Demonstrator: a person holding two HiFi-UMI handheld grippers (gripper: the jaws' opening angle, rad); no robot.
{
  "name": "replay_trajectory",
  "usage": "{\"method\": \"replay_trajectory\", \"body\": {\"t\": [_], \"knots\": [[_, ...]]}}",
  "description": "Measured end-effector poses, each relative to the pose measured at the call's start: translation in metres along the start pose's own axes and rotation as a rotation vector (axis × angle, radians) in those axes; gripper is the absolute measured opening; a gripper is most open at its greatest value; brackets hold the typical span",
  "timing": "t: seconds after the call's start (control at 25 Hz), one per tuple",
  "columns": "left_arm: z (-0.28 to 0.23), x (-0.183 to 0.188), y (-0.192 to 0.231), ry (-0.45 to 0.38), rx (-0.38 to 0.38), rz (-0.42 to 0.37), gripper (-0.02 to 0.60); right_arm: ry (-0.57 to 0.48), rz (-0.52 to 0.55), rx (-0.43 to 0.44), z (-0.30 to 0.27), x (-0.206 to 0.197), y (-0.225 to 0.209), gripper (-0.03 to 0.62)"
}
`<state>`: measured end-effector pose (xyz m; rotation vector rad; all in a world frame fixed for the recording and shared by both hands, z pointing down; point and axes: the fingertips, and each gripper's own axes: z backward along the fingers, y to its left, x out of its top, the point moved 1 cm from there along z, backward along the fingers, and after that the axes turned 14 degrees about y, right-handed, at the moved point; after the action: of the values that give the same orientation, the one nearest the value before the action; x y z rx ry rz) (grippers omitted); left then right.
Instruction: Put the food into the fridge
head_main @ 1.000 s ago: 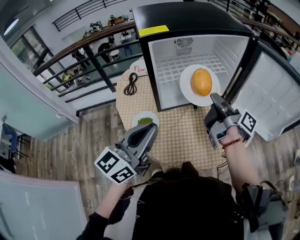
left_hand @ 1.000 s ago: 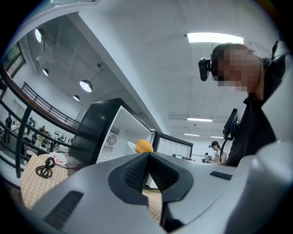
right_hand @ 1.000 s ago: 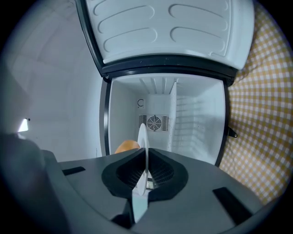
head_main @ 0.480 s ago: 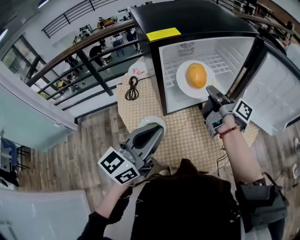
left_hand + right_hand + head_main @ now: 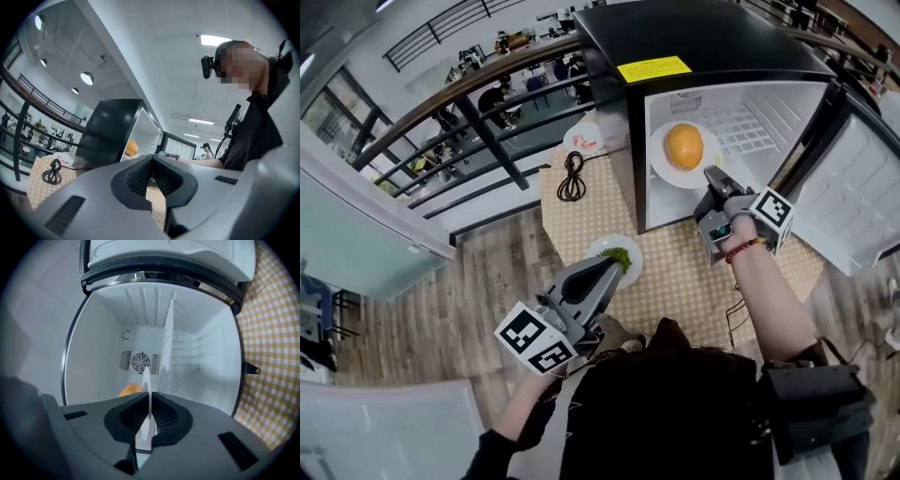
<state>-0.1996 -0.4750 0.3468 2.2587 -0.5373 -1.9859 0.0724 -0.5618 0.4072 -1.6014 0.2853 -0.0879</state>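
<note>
The right tongs [image 5: 710, 174] have carried the white plate [image 5: 661, 161] forward over the last second. It was hanging out at the front lip of the fridge [image 5: 703, 42]; now it sits well inside the open mouth, with the round orange food [image 5: 684, 145] riding on top. The jaws are clamped tight on the near rim of the plate, which shows as a thin white edge pinched between the pads in the right gripper view. From there the plate looks to be above the wire shelf [image 5: 168, 341] and not yet resting on it, so I'd say the next step is setting it down and letting go.

The door [image 5: 862, 206] stands wide open to the right. The left tongs [image 5: 612, 267] are closed with nothing in them. They wait over the checked table [image 5: 675, 281], just beside a second plate of green food [image 5: 619, 255], which still has to go in.
</note>
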Motion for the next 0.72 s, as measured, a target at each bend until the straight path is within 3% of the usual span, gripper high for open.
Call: {"method": "replay_trajectory", "body": {"t": [0.72], "knots": [[0.016, -0.011, -0.005, -0.025, 0.041, 0.052, 0.012, -0.001, 0.023, -0.092, -0.006, -0.003, -0.001, 0.023]]}}
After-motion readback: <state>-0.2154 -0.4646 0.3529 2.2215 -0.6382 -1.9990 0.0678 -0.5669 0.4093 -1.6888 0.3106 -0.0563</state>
